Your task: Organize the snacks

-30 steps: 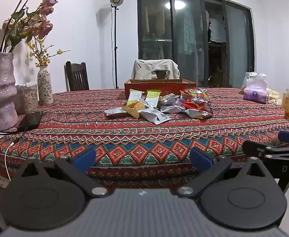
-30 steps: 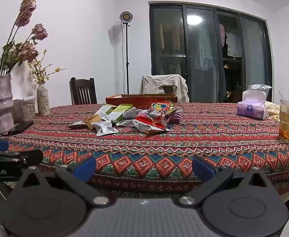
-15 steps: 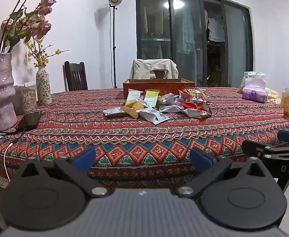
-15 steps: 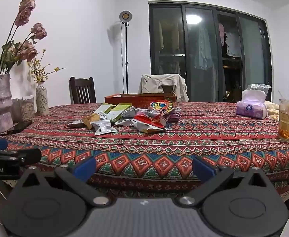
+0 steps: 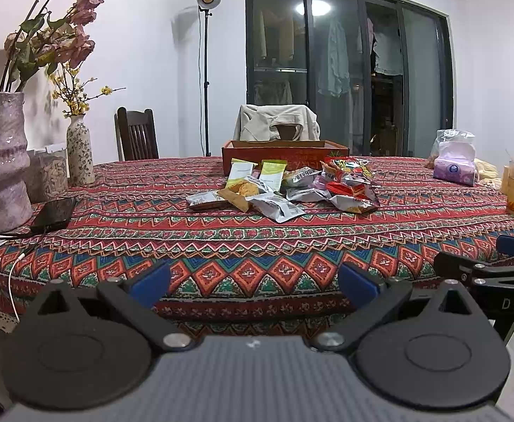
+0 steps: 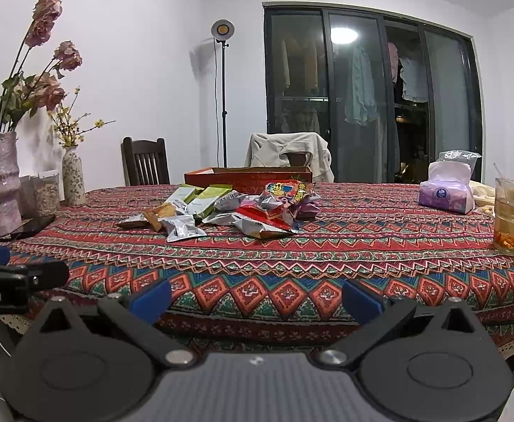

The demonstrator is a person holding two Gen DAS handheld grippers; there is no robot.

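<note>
A heap of snack packets (image 5: 285,190) (image 6: 221,211) lies in the middle of the patterned tablecloth: silver, green, red and purple wrappers. Behind it stands a low red cardboard box (image 5: 285,151) (image 6: 246,177). My left gripper (image 5: 253,281) hangs open at the table's near edge, far short of the snacks, nothing between its blue pads. My right gripper (image 6: 257,297) is also open and empty, just off the near edge. Each gripper's tip shows at the side of the other's view.
At the left stand a large pink vase (image 5: 0,154), a small flowered vase (image 5: 79,153), a jar (image 5: 45,172) and a phone with cable (image 5: 52,212). At the right are a tissue pack (image 6: 446,190), a glass of drink (image 6: 512,219) and an orange bottle. Chairs stand behind the table.
Both wrist views have dipped slightly and edged closer to the table. The snacks and box have not moved, and both grippers stay open.
</note>
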